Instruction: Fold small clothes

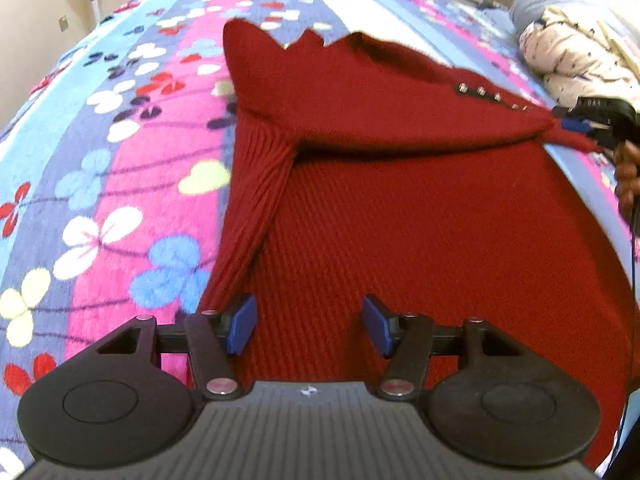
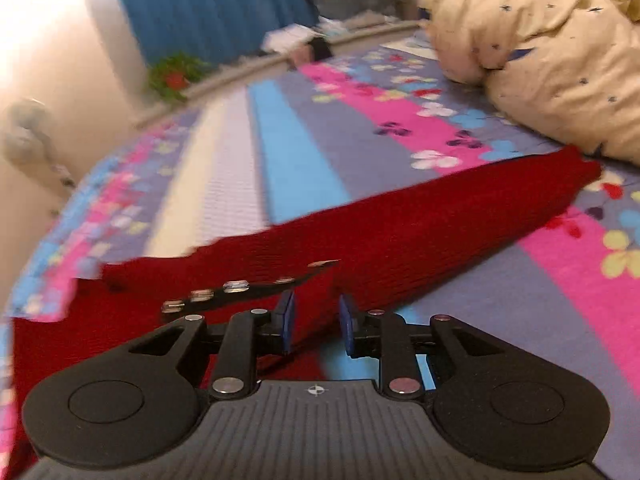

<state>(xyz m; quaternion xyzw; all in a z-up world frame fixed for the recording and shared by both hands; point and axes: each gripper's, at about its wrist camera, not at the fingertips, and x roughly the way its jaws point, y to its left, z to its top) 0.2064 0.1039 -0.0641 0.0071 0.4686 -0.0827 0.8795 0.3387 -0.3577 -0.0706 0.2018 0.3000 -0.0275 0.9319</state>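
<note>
The right gripper (image 2: 316, 322) is seen with jaws narrowly parted around a fold of the one red knitted sweater (image 1: 400, 208), pads apparently off the cloth, as if to release it. The left gripper (image 1: 308, 326), jaws wide and empty, hovers over the near hem. The sweater lies on the flowered bed (image 1: 120, 160), one sleeve (image 1: 256, 208) folded along its left; four or five studs (image 1: 480, 91) are counted.

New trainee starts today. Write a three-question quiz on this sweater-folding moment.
1. True or false: the left hand-held gripper is clamped on the red sweater.
2. What does the sweater lie on? A) a bare wooden table B) a flowered bedspread C) a tiled floor
3. Fill in: beside the right hand-held gripper, a dark strip on the sweater carries a row of shiny ____.

Key: 1 false, its pads stand apart above the knit. 2 B. 3 buttons.
</note>
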